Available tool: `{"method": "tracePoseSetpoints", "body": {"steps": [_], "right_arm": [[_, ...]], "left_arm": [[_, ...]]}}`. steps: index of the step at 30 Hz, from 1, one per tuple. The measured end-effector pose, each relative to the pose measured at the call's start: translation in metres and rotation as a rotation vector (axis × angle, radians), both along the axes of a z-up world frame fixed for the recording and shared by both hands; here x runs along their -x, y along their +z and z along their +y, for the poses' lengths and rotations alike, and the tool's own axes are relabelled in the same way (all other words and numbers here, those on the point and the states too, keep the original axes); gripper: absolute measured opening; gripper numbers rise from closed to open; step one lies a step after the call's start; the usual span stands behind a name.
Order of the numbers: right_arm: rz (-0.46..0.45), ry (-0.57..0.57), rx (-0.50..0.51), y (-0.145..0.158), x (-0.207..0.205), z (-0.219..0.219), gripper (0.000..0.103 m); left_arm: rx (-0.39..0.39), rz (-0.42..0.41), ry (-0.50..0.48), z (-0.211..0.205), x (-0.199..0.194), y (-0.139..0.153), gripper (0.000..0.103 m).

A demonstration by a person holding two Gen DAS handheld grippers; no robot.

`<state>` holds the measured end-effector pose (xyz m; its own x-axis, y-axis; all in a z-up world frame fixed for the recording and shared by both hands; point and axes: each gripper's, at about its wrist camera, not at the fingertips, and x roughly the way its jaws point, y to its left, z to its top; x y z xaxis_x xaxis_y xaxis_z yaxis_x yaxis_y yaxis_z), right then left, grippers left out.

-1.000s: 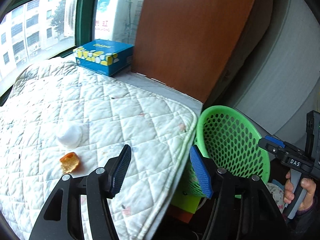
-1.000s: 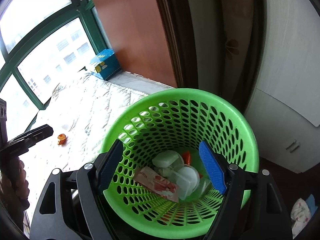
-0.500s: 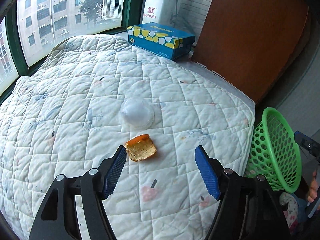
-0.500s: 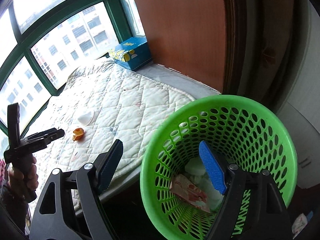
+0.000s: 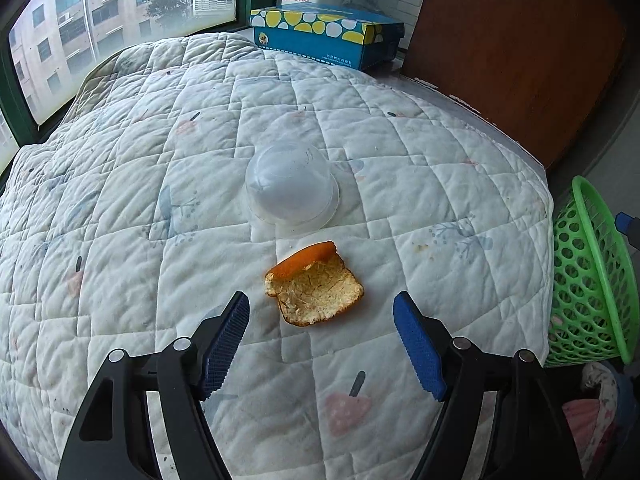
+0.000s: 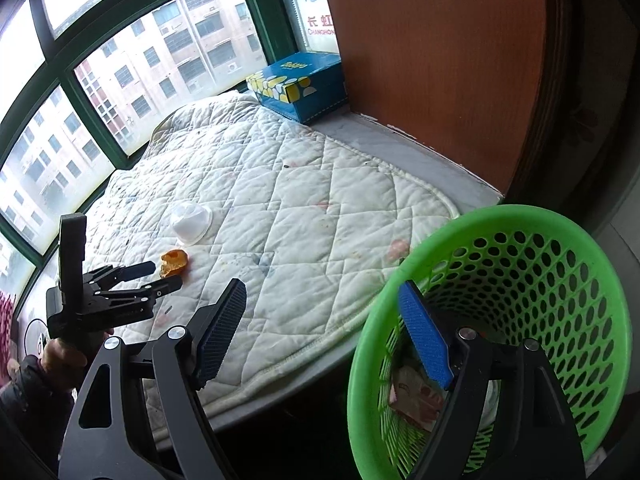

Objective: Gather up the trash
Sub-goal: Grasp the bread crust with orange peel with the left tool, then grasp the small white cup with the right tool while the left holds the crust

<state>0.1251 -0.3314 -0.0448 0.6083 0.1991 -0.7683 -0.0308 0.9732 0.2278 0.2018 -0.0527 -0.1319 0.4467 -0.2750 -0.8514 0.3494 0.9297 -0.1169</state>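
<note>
An orange peel [image 5: 316,291] lies pith-up on the white quilted pad [image 5: 160,208]; it also shows small as the peel [image 6: 174,261] in the right wrist view. Just beyond it sits an upturned clear plastic cup [image 5: 290,186], the cup [image 6: 191,219]. My left gripper [image 5: 320,320] hovers close over the peel, jaws opening, the peel just ahead of the tips and untouched; from the right it shows as the left gripper [image 6: 162,274]. My right gripper [image 6: 322,312] stands open and empty beside the green basket [image 6: 560,236], the basket [image 5: 592,280], which holds wrappers and cups.
A blue tissue box [image 5: 326,34] stands at the pad's far edge by the window [image 6: 120,80]. A brown wooden panel [image 6: 432,60] rises on the right. The pad's edge drops off toward the basket. A person's hand [image 6: 64,354] grips the left tool.
The left gripper swung from the basket side to over the pad, sank toward the peel and spread wider. The right gripper drifted left, so the basket slid to the right of its view.
</note>
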Motion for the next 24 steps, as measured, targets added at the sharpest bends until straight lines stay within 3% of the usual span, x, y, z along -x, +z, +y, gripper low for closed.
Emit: {"method": "tracePoseSetpoints", "body": {"steps": [7, 9, 15, 24], "right_arm": [[0.013, 0.023, 0.006, -0.005, -0.015, 0.013, 0.078], [0.018, 0.029, 0.006, -0.007, -0.018, 0.016, 0.078], [0.027, 0.059, 0.01, -0.01, -0.029, 0.029, 0.078], [0.033, 0.177, 0.002, -0.019, -0.061, 0.076, 0.078]], "left_arm": [[0.005, -0.008, -0.023, 0.001, -0.009, -0.009, 0.059], [0.008, -0.019, -0.029, 0.002, -0.01, -0.009, 0.048], [0.042, -0.033, -0.023, 0.011, -0.007, 0.0, 0.029], [0.091, -0.032, 0.074, 0.059, 0.008, 0.026, 0.024]]}}
